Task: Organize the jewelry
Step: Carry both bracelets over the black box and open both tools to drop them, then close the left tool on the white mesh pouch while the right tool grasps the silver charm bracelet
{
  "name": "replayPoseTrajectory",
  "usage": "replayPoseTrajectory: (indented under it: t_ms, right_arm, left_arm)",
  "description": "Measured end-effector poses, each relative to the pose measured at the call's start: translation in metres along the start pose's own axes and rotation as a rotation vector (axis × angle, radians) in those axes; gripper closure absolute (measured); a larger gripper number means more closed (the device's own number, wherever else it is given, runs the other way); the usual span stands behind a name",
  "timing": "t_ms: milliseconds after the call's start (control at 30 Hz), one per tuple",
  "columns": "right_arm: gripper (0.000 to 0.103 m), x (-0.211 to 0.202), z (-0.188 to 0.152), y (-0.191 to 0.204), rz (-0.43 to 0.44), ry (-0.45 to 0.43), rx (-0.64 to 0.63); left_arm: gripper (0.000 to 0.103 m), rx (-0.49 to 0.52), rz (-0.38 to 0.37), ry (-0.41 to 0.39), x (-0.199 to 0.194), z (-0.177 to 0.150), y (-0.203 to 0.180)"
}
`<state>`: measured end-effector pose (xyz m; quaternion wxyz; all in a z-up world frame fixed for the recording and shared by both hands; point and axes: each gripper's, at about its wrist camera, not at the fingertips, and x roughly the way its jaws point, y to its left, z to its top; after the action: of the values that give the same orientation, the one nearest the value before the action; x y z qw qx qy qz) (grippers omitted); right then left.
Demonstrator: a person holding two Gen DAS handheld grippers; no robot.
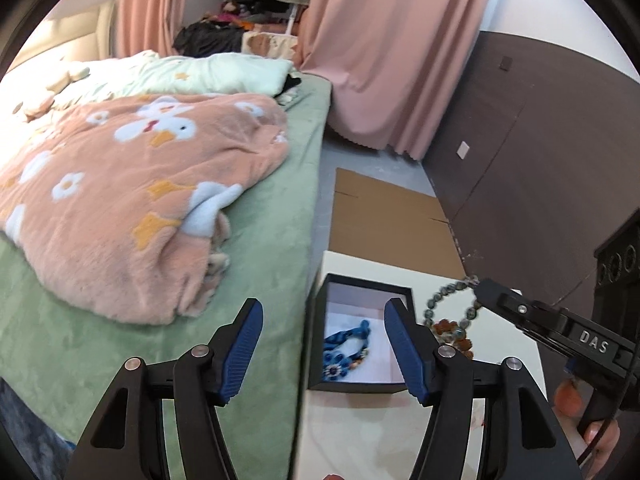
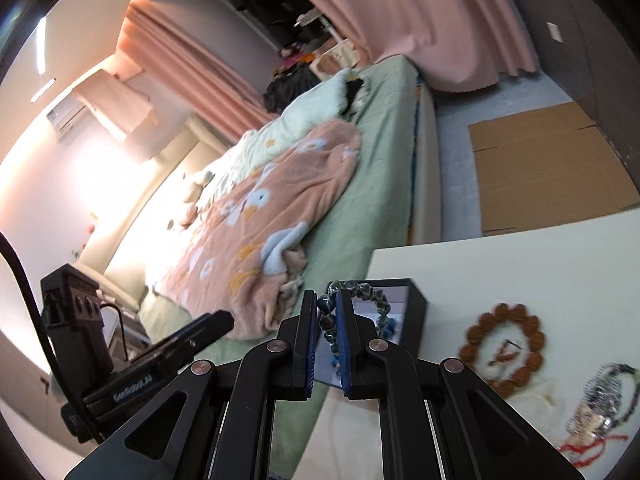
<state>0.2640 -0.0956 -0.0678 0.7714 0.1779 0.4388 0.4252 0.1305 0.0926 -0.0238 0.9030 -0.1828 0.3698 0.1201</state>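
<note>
The right gripper [image 2: 329,336] has its blue-padded jaws drawn nearly together on a grey-green bead bracelet [image 2: 362,300], pinching one side of the loop while the rest arcs up and to the right. From the left wrist view the same bracelet [image 1: 450,304] hangs from the tip of that gripper [image 1: 478,286], just beside the right wall of the black jewelry box [image 1: 320,344] and raised off the white table [image 1: 360,432].

The left gripper [image 1: 324,348] is spread wide and holds nothing; its left finger lies over the green bedsheet [image 1: 256,264] and its right finger crosses the near right corner of the box. The box sits open at the left edge of the table, next to the bed, and a blue bead bracelet [image 1: 346,346] lies on its pale lining toward the near left.

On the table to the right of the box, a brown bead bracelet [image 2: 502,346] lies flat in a ring. Nearer and further right is a blurred heap of silvery jewelry with a red cord [image 2: 596,412]; its separate pieces cannot be made out.

A pink blanket printed with white ducks [image 1: 132,200] is bunched on the bed. On the floor beyond the table lies flattened cardboard [image 1: 388,224], and pink curtains [image 1: 396,52] hang at the far side of the room
</note>
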Motion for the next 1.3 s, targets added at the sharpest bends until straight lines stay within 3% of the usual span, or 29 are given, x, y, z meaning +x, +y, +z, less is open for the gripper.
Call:
replayPoseTrajectory:
  t_ms: [67,133,233,633,1033,1300]
  right_arm:
    - [0.089,0.013,0.0,0.006,0.024,0.034,-0.008]
    - [0.069,0.024,-0.003,0.007,0.022,0.096,-0.015]
    - [0.055,0.015,-0.008,0.003,-0.012,0.089,-0.012]
    - [0.048,-0.081,-0.016,-0.064,-0.233,-0.011,0.122]
    - [0.048,-0.128,-0.04,-0.105,-0.309,-0.043,0.274]
    - [0.048,-0.134,-0.059,-0.135,-0.351,-0.001,0.39]
  left_arm:
    - [0.039,-0.006,0.009,0.004,-0.002,-0.001,0.003]
    - [0.039,-0.008,0.01,0.007,-0.004,-0.002,0.004]
    - [0.039,-0.005,0.003,0.005,-0.007,-0.004,0.0]
    - [0.039,0.069,-0.102,0.05,0.002,-0.023,-0.059]
    - [0.039,0.165,-0.182,0.107,0.014,-0.041,-0.115]
    - [0.039,0.217,-0.209,0.179,0.035,-0.068,-0.15]
